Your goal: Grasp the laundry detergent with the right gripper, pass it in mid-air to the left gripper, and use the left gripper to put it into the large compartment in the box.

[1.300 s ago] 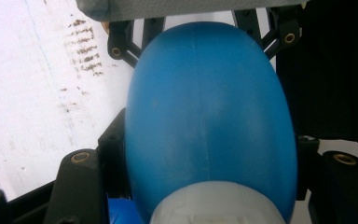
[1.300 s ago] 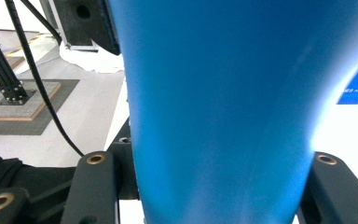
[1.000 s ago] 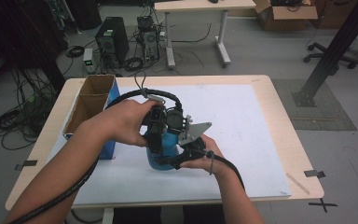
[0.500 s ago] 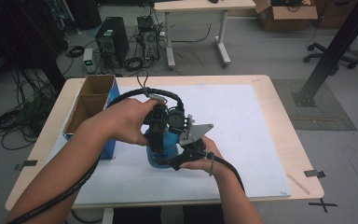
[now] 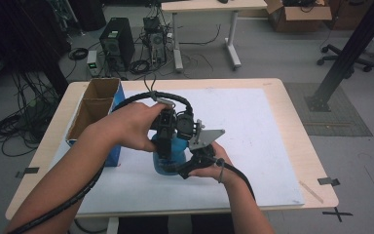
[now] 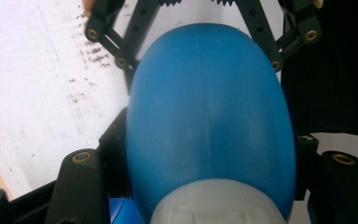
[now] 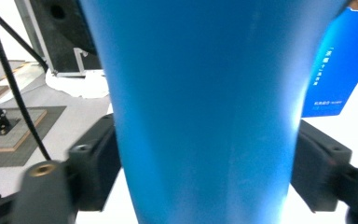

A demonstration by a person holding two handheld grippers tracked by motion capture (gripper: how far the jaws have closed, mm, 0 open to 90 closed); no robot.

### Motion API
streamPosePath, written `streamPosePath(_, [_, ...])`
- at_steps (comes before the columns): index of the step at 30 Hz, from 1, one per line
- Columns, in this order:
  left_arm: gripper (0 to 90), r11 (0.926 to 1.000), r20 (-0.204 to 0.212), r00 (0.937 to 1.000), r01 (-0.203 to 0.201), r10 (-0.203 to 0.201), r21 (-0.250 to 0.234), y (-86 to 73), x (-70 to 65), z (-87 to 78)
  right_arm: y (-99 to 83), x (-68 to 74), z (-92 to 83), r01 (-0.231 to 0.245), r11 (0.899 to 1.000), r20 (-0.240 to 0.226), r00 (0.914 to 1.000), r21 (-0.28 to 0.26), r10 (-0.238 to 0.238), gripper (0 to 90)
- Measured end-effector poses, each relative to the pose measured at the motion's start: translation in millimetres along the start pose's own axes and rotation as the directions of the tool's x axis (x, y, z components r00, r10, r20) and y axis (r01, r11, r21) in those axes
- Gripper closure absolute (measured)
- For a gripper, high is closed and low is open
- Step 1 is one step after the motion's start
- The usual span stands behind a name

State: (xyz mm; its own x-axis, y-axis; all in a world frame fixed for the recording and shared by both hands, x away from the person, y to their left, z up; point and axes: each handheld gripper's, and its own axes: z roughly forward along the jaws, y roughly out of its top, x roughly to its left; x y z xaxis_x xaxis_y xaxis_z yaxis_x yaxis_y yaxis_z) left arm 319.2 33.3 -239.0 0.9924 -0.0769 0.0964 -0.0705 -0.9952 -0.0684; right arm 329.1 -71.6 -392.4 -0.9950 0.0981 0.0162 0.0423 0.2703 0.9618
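The blue bottle (image 5: 168,155) stands upright at mid-table, long axis vertical. Left gripper (image 5: 164,146) clamps its upper body from above; right gripper (image 5: 187,163), jaws just opening, flanks its lower body from the side

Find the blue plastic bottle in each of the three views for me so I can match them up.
High view: the blue plastic bottle sits low and centre on the white sheet, between both hands.
Left gripper view: its rounded body takes the centre, with a grey-white collar at the bottom edge.
Right gripper view: its tapering body runs top to bottom through the middle.
Shared landmark: the blue-sided cardboard box, seen at the right edge of the right gripper view.
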Motion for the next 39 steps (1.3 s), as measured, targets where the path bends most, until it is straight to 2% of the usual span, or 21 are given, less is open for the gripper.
streamPosePath(4, [38.0,1.0000,-0.004,1.0000,-0.001,0.001,-0.004,-0.6,0.9,-1.4,-1.2,0.2,-1.5,-0.012,1.000,0.019,0.9997,-0.007,0.012,10.0])
streamPosePath(13, [38.0,1.0000,-0.003,1.0000,0.005,-0.005,0.003,0.8,1.8,-1.4,-0.3,0.0,-5.3,-0.002,1.000,0.011,0.9999,-0.022,0.002,3.6])
streamPosePath(14, [38.0,1.0000,-0.002,1.0000,0.007,-0.007,0.001,1.1,2.0,-1.3,-0.3,1.1,-5.6,-0.019,0.999,-0.004,0.9998,-0.033,0.019,0.3])
streamPosePath(16, [38.0,0.9999,0.002,0.9999,0.011,-0.011,-0.002,1.3,2.3,-1.1,-1.9,0.7,-4.9,-0.019,0.999,0.006,0.9998,-0.030,0.019,0.0])
streamPosePath(19, [38.0,0.9999,0.004,0.9999,0.014,-0.014,-0.002,1.5,2.7,-1.4,-3.5,2.0,-4.8,-0.052,0.998,0.011,0.9986,-0.030,0.052,0.0])
streamPosePath(23, [38.0,0.9997,0.001,0.9997,0.023,-0.023,-0.002,1.0,3.6,-2.9,-4.7,2.6,-9.1,-0.043,0.998,0.011,0.9990,-0.041,0.043,0.0])
streamPosePath(24, [38.0,0.9997,0.003,0.9996,0.026,-0.026,0.001,0.8,3.9,-3.5,-4.6,3.0,-14.5,-0.055,0.997,0.008,0.9984,-0.050,0.055,0.0])
streamPosePath(27, [38.0,0.9987,0.007,0.9987,0.050,-0.050,0.004,-1.9,6.0,-6.8,-3.0,2.8,-25.6,-0.049,0.997,-0.001,0.9988,-0.061,0.050,0.0])
streamPosePath(29, [37.9,0.9982,0.009,0.9982,0.059,-0.059,0.007,-2.8,6.8,-8.0,-0.7,1.8,-35.0,-0.033,0.999,0.003,0.9994,-0.037,0.033,0.0])
streamPosePath(31, [37.9,0.9957,0.014,0.9956,0.092,-0.093,0.010,-6.8,9.9,-11.5,1.6,0.4,-43.4,-0.019,1.000,0.002,0.9998,-0.013,0.019,0.0])
streamPosePath(32, [37.9,0.9957,0.014,0.9956,0.092,-0.093,0.010,-6.8,9.9,-11.5,3.5,-0.9,-49.9,-0.014,1.000,0.000,0.9999,-0.004,0.014,0.0])
streamPosePath(33, [37.9,0.9946,0.015,0.9946,0.103,-0.103,0.013,-8.3,11.3,-13.1,3.5,-0.9,-49.9,-0.014,1.000,0.000,0.9999,-0.004,0.014,0.0])
streamPosePath(36, [37.9,0.9888,0.020,0.9888,0.148,-0.148,0.019,-13.8,15.2,-17.6,8.7,-4.2,-65.6,-0.003,1.000,0.012,0.9999,0.027,0.003,0.0])
streamPosePath(38, [37.8,0.9842,0.020,0.9843,0.175,-0.176,0.026,-17.3,18.1,-21.0,15.2,-8.5,-84.8,0.003,0.997,0.039,0.9992,0.072,-0.006,0.0])
streamPosePath(39, [37.8,0.9811,0.015,0.9813,0.192,-0.192,0.027,-19.0,19.6,-22.5,15.2,-8.5,-84.8,0.003,0.997,0.039,0.9992,0.072,-0.006,0.0])
